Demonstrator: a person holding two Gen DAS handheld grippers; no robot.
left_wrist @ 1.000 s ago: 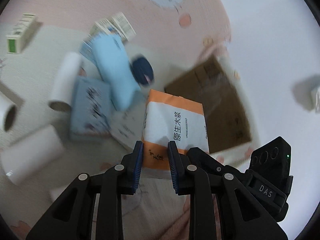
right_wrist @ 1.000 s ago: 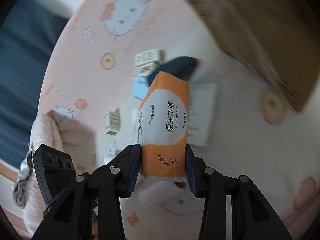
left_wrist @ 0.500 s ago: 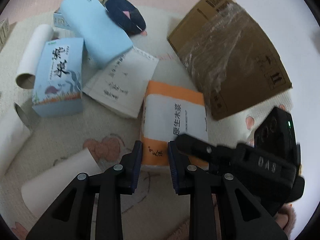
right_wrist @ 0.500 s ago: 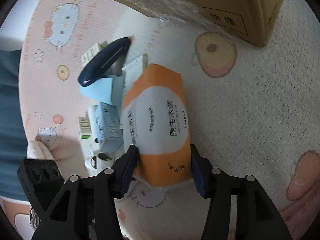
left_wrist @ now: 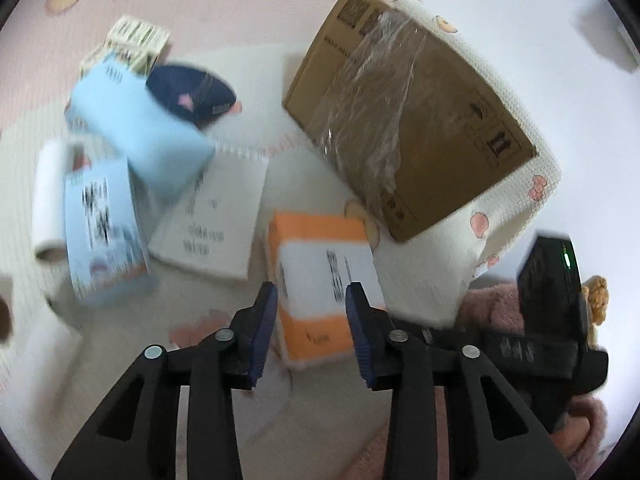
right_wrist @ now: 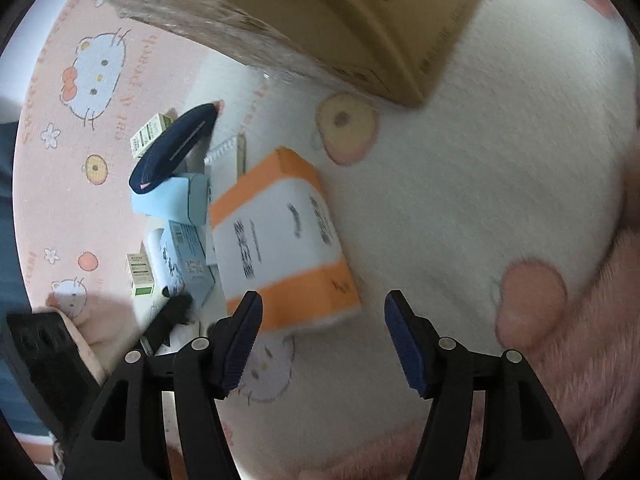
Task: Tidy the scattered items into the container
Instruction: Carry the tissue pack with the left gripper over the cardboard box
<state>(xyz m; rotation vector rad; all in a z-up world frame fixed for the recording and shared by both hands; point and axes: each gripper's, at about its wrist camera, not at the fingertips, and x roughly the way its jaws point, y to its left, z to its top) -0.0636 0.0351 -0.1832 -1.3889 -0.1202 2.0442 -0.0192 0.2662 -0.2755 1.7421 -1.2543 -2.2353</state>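
An orange and white tissue pack [left_wrist: 324, 276] [right_wrist: 280, 248] lies on the cream mat beside the brown cardboard box [left_wrist: 404, 120] [right_wrist: 320, 16]. My left gripper [left_wrist: 312, 332] is open, its fingers just above and either side of the pack's near end. My right gripper [right_wrist: 324, 340] is open wide and empty, drawn back from the pack. Other scattered items lie to the left: two light blue boxes [left_wrist: 136, 128], a navy pouch [left_wrist: 188, 92], a white notebook [left_wrist: 212, 216] and white rolls [left_wrist: 48, 196].
Small green and white cartons [left_wrist: 136, 40] [right_wrist: 140, 276] lie on the pink patterned mat [right_wrist: 96, 72]. A pink fluffy sleeve [right_wrist: 580, 340] shows at the right edge. The other gripper's black body [left_wrist: 556, 312] is at my left view's lower right.
My right gripper has let go of the tissue pack, which now rests on the mat. Both grippers opened and pulled back a little. The views are blurred by motion.
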